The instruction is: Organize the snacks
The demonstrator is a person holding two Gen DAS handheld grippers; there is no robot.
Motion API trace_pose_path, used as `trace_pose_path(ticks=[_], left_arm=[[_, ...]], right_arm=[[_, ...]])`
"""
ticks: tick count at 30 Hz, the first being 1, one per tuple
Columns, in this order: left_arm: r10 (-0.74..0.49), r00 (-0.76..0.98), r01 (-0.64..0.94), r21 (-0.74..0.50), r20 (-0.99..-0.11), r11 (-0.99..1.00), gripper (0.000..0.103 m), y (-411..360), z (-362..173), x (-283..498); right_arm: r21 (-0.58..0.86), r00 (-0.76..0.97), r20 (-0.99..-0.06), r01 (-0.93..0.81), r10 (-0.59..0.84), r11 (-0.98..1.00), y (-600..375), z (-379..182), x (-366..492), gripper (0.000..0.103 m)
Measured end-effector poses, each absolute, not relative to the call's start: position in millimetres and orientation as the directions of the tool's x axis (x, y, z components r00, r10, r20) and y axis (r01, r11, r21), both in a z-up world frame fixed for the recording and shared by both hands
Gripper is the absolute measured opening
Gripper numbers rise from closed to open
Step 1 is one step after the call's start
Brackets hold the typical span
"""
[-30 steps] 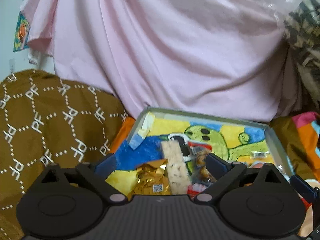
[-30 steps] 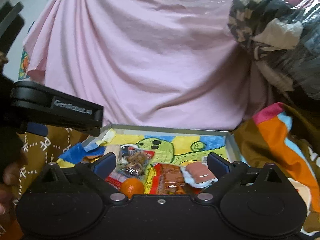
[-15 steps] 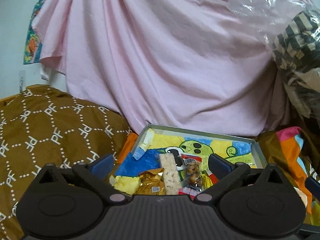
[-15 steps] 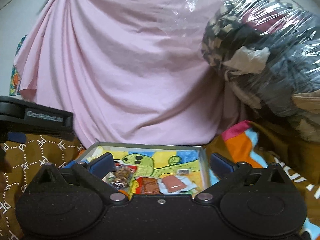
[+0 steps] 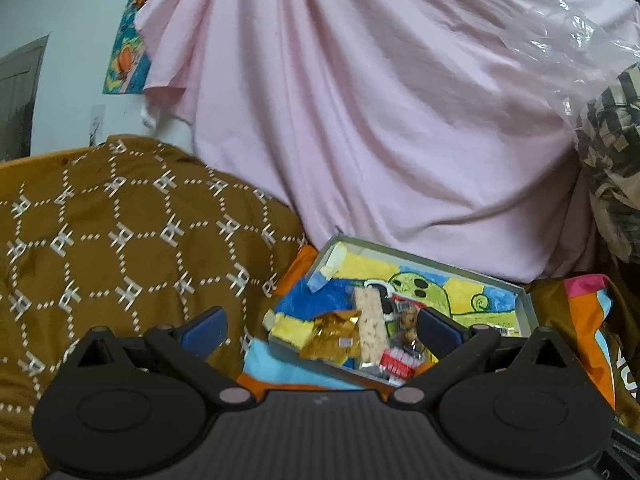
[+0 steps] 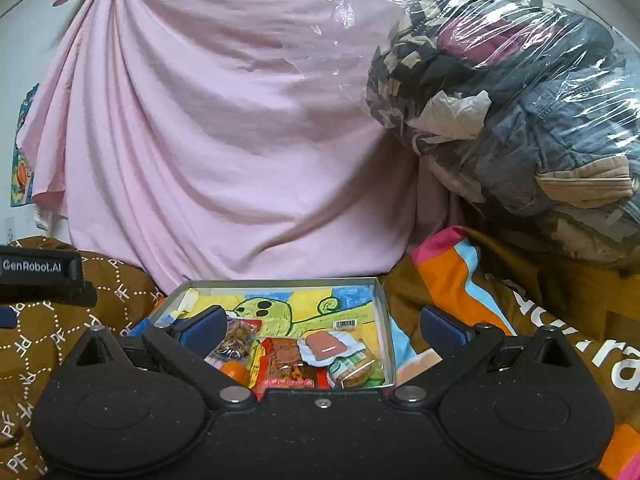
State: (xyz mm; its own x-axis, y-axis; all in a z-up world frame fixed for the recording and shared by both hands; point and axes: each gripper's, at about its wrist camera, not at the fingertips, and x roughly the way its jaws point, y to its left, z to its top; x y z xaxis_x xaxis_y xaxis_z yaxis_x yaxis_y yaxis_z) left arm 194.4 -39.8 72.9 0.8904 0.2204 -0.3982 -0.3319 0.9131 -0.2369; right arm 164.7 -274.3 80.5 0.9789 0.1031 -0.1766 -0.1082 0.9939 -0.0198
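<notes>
A shallow grey tray (image 6: 380,304) lined with a colourful cartoon drawing holds several snacks. In the right wrist view I see a nut packet (image 6: 236,334), a brown bar (image 6: 286,354), a pink sausage pack (image 6: 326,344), a round green-labelled pack (image 6: 354,370) and a small orange (image 6: 234,370). In the left wrist view the tray (image 5: 524,304) shows a pale cereal bar (image 5: 370,324) and a gold wrapper (image 5: 332,334). My left gripper (image 5: 320,330) and right gripper (image 6: 322,330) are open, empty and held back from the tray.
A pink sheet (image 6: 224,140) hangs behind the tray. A brown patterned blanket (image 5: 120,240) lies left. An orange, blue and brown cloth (image 6: 500,292) lies right. A clear bag of clothes (image 6: 520,112) sits above it. The left gripper's body (image 6: 40,276) shows at the left edge.
Both grippers have pulled back and up from the tray, so it looks smaller and farther. The jaws stay open. The snacks have not moved.
</notes>
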Motion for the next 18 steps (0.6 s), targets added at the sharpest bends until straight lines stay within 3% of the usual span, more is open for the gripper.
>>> trace_pose_path(ticks=[18], left_arm=[[0.262, 0.890, -0.348, -0.183, -0.374, 0.919, 0.103, -38, 52, 124]], right_arm=[[-0.029, 0.970, -0.205, -0.140, 0.131, 0.990, -272, 77, 123, 0.102]])
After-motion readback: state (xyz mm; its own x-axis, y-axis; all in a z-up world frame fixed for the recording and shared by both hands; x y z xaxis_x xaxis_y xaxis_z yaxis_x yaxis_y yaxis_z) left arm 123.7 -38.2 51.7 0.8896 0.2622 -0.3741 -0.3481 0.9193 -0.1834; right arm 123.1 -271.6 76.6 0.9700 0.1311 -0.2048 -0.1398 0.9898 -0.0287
